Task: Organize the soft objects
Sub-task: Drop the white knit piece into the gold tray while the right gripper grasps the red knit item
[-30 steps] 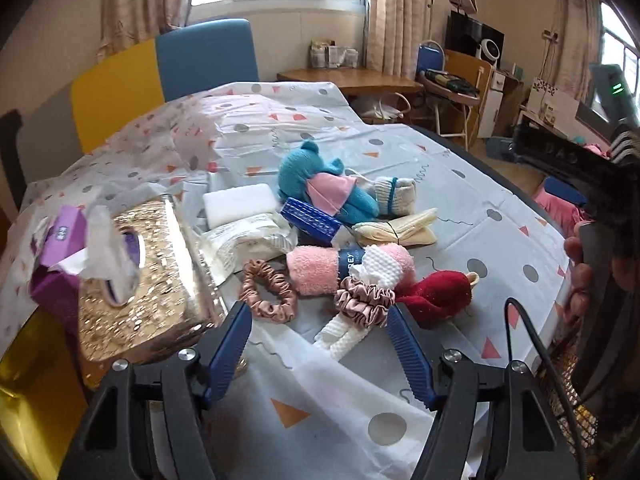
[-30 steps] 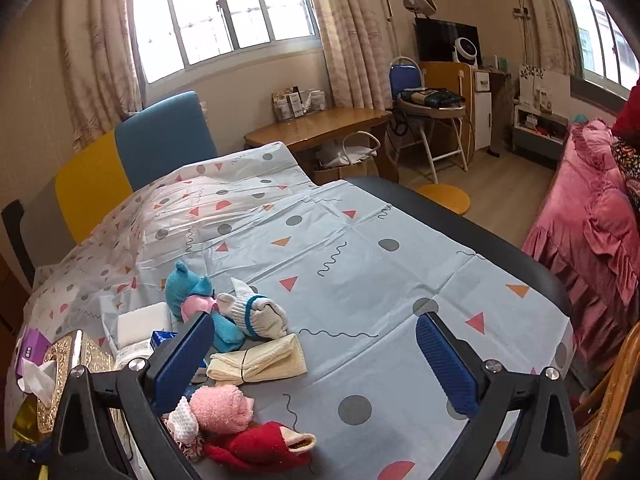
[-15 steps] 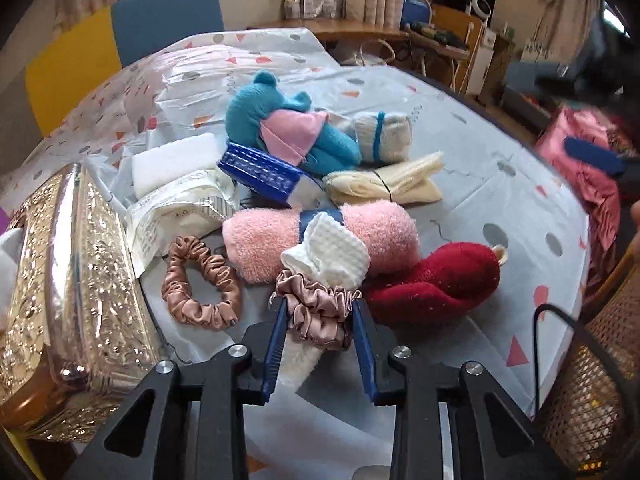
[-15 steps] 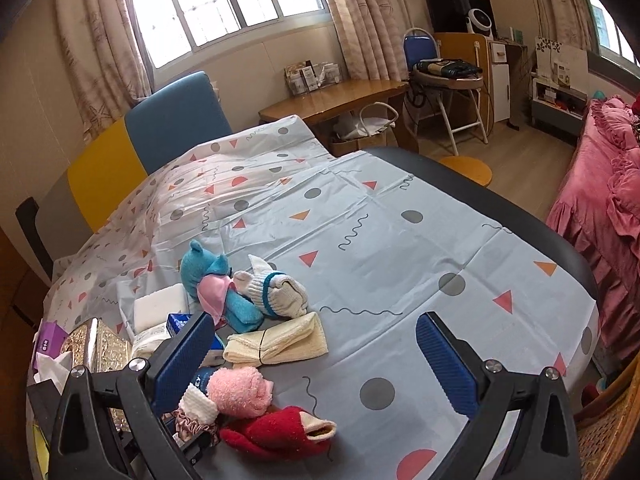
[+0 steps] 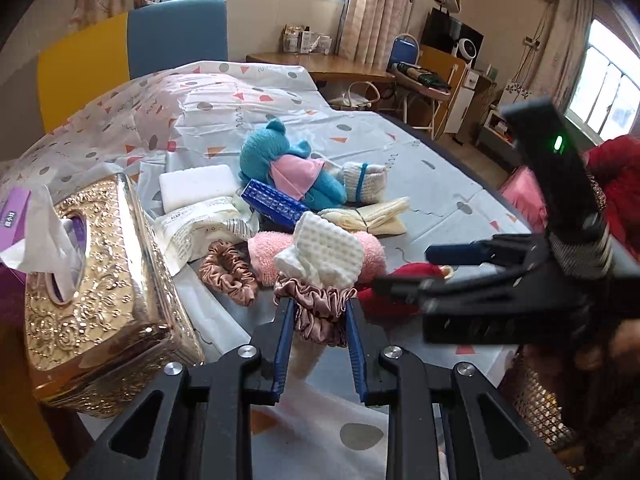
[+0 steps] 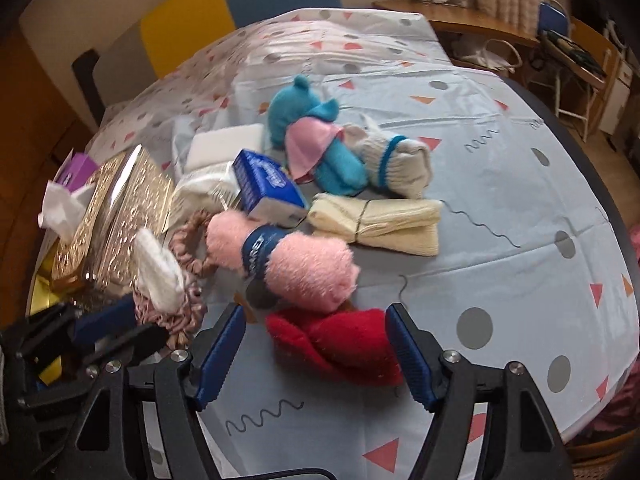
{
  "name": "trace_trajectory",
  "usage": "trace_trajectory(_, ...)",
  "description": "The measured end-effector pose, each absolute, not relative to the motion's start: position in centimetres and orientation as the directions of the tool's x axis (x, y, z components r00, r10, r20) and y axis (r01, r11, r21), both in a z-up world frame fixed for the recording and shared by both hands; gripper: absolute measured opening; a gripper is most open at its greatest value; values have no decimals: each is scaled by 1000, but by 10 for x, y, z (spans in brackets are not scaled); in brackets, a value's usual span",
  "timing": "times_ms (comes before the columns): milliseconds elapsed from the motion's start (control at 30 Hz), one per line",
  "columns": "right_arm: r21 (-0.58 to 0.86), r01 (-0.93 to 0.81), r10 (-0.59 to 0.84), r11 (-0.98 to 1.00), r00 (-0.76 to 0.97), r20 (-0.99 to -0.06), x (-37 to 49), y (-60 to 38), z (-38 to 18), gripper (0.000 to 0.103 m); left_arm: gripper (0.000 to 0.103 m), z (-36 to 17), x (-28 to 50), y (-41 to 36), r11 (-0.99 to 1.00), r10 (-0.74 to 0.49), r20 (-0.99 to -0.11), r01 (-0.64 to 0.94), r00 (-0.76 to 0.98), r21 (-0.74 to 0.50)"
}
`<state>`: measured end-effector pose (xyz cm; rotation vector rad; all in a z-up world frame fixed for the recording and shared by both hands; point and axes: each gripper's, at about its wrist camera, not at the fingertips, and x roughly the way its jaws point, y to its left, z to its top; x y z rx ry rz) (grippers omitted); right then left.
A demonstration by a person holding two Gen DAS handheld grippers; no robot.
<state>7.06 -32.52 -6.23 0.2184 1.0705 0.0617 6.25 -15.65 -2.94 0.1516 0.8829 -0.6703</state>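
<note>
my left claw (image 5: 318, 316) pinches a white waffle cloth (image 5: 324, 254) ringed by a dusty-pink satin scrunchie (image 5: 320, 304); my right claw (image 6: 316, 344) is closing around the fuzzy red sock (image 6: 340, 342), pads not touching yet.

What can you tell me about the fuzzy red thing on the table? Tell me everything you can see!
The red fuzzy sock looks soft and fleecy, folded into a bundle with a cream tip showing in the left view. It lies flat on the patterned tablecloth, touching the pink fuzzy roll behind it. The right gripper has its jaws either side of it, closing but not yet pressing on it.
</note>
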Motion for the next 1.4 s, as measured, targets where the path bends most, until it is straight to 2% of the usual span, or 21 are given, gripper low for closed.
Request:
trace_trajectory(200, 39, -34, 50, 999, 422, -905, 71, -298, -78, 75, 26, 14, 85, -145, 786, -527, -703, 588, 478, -190)
trace_trajectory(233, 3, -47, 23, 999, 418, -908, 71, -294, -81, 72, 26, 22, 92, -141, 791, -532, -692, 578, 488, -200)
trace_trajectory(267, -32, -61, -3, 998, 417, -909, 70, -291, -83, 67, 26, 32, 101, -136, 798, -535, -680, 565, 501, -211)
trace_trajectory(333, -96, -73, -58, 993, 408, -911, 70, -286, -89, 40, 26, 52, 120, -122, 817, -529, -653, 532, 542, -221)
trace_trajectory(400, -123, -69, -85, 990, 398, -913, 71, -286, -93, 33, 26, 69, 140, -105, 840, -511, -626, 496, 589, -219)
trace_trajectory(567, -116, -75, -78, 990, 386, -919, 73, -285, -93, 32, 26, 94, 191, -34, 917, -397, -594, 327, 700, -228)
trace_trajectory(733, -102, -68, -69, 992, 379, -923, 74, -285, -95, 32, 26, 85, 198, 66, 958, -258, -596, 120, 761, -262)
trace_trajectory(933, -155, -94, -108, 983, 387, -916, 74, -276, -100, 32, 26, 27, 161, 153, 959, -134, -670, -75, 730, -274)
trace_trajectory(1133, -182, -106, -127, 978, 394, -910, 73, -273, -102, 32, 26, -43, 145, 179, 921, -156, -765, -188, 624, -341)
trace_trajectory(1233, -193, -108, -136, 975, 396, -908, 72, -270, -102, 32, 33, -59, 152, 174, 904, -173, -786, -222, 593, -366)
trace_trajectory(1367, -204, -112, -144, 973, 400, -905, 72, -269, -102, 32, 61, -60, 157, 168, 891, -168, -781, -247, 601, -381)
trace_trajectory(1400, -209, -115, -147, 971, 402, -904, 71, -267, -103, 32, 64, -58, 155, 166, 896, -152, -779, -248, 608, -368)
